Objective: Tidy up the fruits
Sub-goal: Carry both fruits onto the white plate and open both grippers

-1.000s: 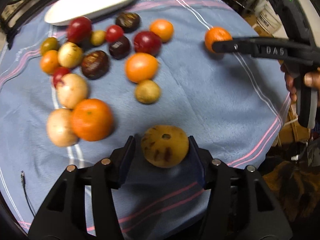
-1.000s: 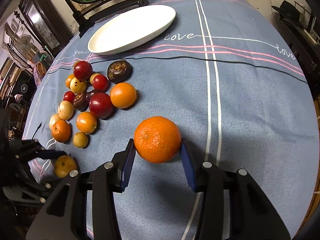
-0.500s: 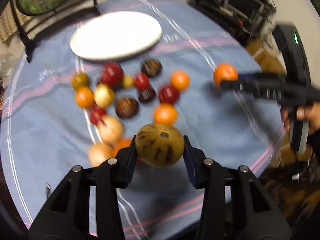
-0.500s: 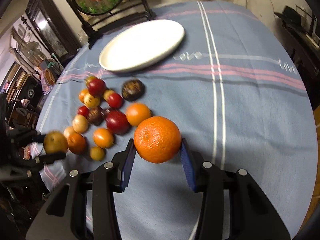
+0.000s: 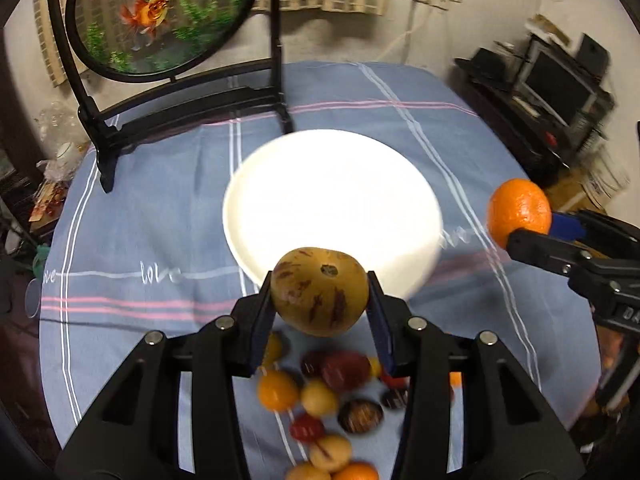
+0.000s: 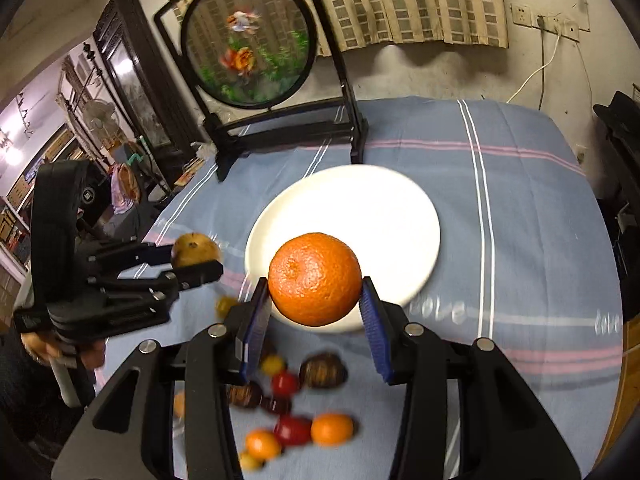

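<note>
My left gripper (image 5: 320, 308) is shut on a yellow-brown streaked fruit (image 5: 320, 292) and holds it in the air at the near edge of the white plate (image 5: 332, 196). My right gripper (image 6: 314, 300) is shut on a large orange (image 6: 315, 279), also raised at the plate's (image 6: 360, 216) near edge. The orange (image 5: 519, 212) shows at the right in the left wrist view. The brown fruit (image 6: 195, 255) shows at the left in the right wrist view. A pile of small red, orange, yellow and dark fruits (image 5: 324, 400) lies on the cloth below both grippers.
The table has a blue striped cloth (image 5: 152, 216). A round goldfish screen on a black stand (image 5: 160, 12) stands at the table's far edge behind the plate. Furniture and clutter surround the table. The loose fruits (image 6: 296, 412) sit nearer than the plate.
Both grippers have risen and moved forward from the fruit pile toward the white plate, each still holding its fruit. The pile has dropped to the bottom of both views.
</note>
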`<action>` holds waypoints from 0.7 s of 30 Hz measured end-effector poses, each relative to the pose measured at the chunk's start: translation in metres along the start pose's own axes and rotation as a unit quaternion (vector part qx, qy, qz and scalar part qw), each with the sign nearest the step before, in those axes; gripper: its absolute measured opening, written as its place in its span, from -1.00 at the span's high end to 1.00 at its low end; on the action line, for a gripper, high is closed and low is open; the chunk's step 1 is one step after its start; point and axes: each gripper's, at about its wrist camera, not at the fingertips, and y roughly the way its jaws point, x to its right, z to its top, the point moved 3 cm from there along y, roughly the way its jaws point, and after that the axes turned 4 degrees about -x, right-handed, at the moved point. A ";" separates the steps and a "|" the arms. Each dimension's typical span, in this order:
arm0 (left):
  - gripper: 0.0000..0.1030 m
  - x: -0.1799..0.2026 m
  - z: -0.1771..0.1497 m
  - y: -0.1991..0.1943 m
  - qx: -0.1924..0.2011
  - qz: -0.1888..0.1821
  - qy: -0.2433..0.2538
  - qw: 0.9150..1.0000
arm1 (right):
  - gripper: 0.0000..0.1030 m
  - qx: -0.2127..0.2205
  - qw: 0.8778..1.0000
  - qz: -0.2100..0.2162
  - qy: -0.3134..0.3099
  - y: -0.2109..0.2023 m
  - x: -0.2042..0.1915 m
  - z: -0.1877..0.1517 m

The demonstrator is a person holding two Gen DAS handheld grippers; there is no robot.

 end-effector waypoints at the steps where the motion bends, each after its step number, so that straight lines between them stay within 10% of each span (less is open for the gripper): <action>1: 0.16 -0.001 0.008 0.007 -0.001 0.010 -0.005 1.000 | 0.12 -0.001 1.000 -0.001 0.002 0.008 0.002 0.007; 18: 0.12 -0.014 0.035 0.115 -0.063 0.057 -0.024 0.996 | 0.11 -0.093 0.996 -0.009 0.001 0.132 0.028 0.056; 21: -0.41 -0.017 0.035 0.122 -0.064 0.066 -0.026 0.995 | 0.10 -0.119 0.992 -0.036 -0.005 0.149 0.031 0.059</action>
